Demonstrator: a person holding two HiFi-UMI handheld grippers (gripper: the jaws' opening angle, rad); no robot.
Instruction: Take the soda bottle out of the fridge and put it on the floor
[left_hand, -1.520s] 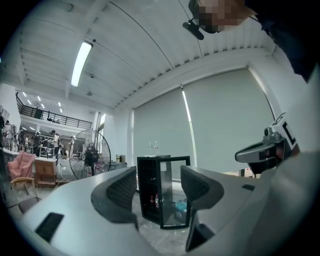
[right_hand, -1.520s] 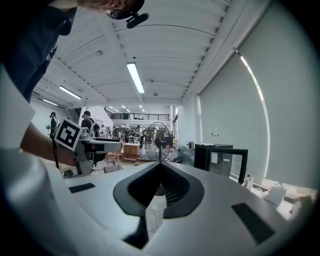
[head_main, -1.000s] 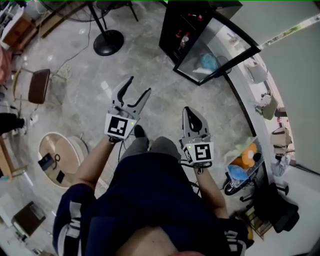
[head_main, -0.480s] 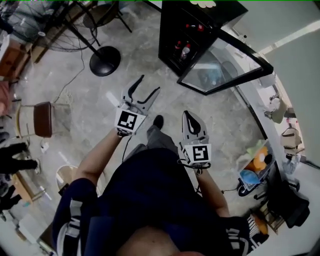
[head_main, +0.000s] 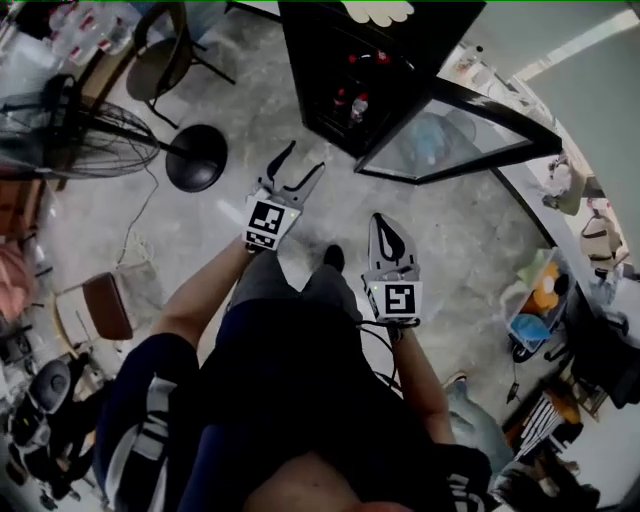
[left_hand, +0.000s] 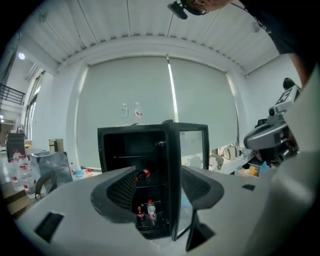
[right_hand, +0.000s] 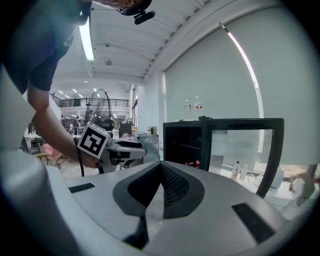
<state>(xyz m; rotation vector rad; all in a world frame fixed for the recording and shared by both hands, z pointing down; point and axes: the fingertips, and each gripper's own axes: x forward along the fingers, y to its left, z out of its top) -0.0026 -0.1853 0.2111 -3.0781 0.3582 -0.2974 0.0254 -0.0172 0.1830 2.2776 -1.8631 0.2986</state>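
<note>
Head view has the person standing on the floor a few steps short of the fridge, whose glass door hangs wide open to the right. Both grippers are held out ahead, well apart from the fridge.

The left gripper has its jaws spread wide with nothing between them. In the left gripper view it looks straight into the fridge. A dark soda bottle with a red cap stands upright near the front edge of the bottom shelf, just beside a clear bottle. Another dark bottle lies on its side on the shelf above. The right gripper has its jaws closed together and holds nothing; the right gripper view confirms this.

I judge this to be the approach: the fridge is already open, no bottle has been touched, and nothing has yet been set on the floor.

The next move calls for closing in on the fridge and lowering the left gripper to bottom-shelf height. Its jaws should pass either side of the soda bottle without knocking the clear bottle beside it. The door stands close on the right, so the right gripper needs to stay clear of it.
</note>
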